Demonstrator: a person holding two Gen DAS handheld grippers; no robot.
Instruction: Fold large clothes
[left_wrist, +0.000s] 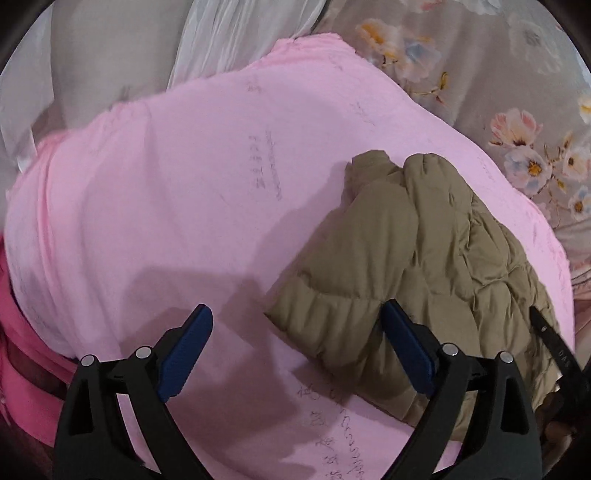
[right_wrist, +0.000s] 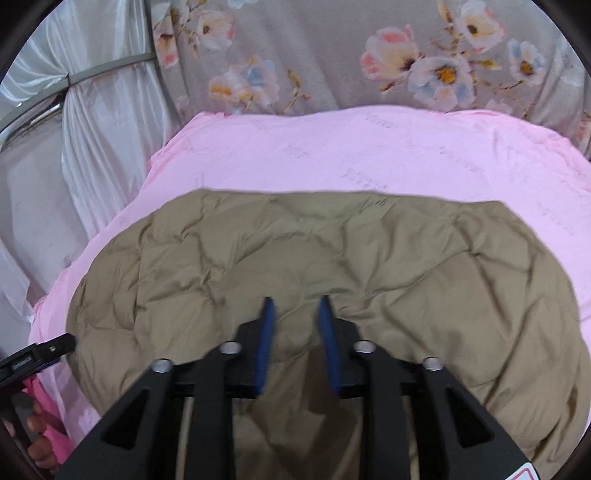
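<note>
1. Behind everything hangs a grey floral cloth (right_wrist: 332, 55), with white satin drapes (right_wrist: 103, 122) to its left in the right wrist view.
2. Spread below these is a pink sheet (left_wrist: 166, 203) printed with faint grey lettering; it carries the garment.
3. On the sheet lies a tan quilted jacket (right_wrist: 314, 251), puffy and creased. In the right wrist view it spreads broadly across the middle, its far edge running fairly straight with pink sheet showing beyond it.
4. In the left wrist view the jacket (left_wrist: 424, 258) sits to the right, bunched into folds, with bare sheet to its left.
5. The left gripper (left_wrist: 295, 347) has its blue-padded fingers (left_wrist: 186, 350) spread wide with nothing between them; the right-hand finger sits just over the jacket's near edge, the other over pink sheet.
6. The right gripper (right_wrist: 295, 332) hangs over the jacket with its fingers (right_wrist: 266, 339) narrowed to a small gap. Whether fabric is pinched there I cannot tell.
7. A darker pink cloth (left_wrist: 22, 369) shows at the left edge.
</note>
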